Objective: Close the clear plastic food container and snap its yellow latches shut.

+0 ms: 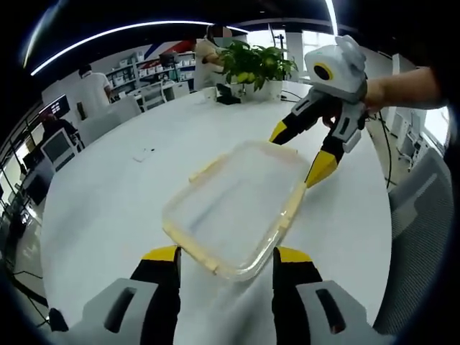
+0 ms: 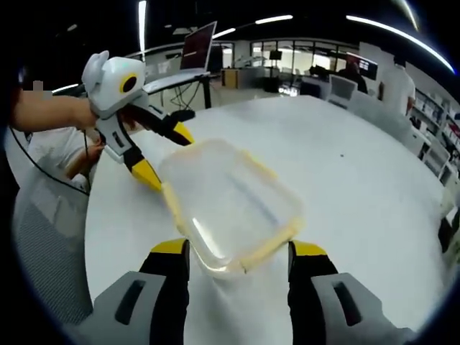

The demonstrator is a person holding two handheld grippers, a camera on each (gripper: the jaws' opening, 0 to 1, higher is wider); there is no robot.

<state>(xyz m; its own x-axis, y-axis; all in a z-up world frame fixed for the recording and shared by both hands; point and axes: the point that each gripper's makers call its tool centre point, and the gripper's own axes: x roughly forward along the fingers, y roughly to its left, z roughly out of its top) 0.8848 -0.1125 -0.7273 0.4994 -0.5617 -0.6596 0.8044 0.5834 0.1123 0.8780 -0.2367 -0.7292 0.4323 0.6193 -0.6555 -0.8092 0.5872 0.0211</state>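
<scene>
A clear plastic food container (image 1: 233, 208) with its lid on lies on the round white table (image 1: 108, 208). Yellow latches (image 1: 295, 205) run along its edges; whether they are snapped down is unclear. My left gripper (image 1: 226, 255) is open, and the container's near corner lies between its yellow-tipped jaws. At the far end my right gripper (image 1: 298, 154) is open, its jaws straddling that corner. In the right gripper view the container (image 2: 230, 205) reaches in between the open right gripper (image 2: 238, 249), and the left gripper (image 2: 165, 154) stands open at the far corner.
Potted plants (image 1: 255, 68) stand at the table's far edge. A small item (image 1: 144, 153) lies on the table to the left. Grey mesh chairs (image 1: 424, 215) (image 2: 43, 244) stand close to the table edge. A person's hand (image 1: 388, 90) holds the right gripper. Desks and people fill the background.
</scene>
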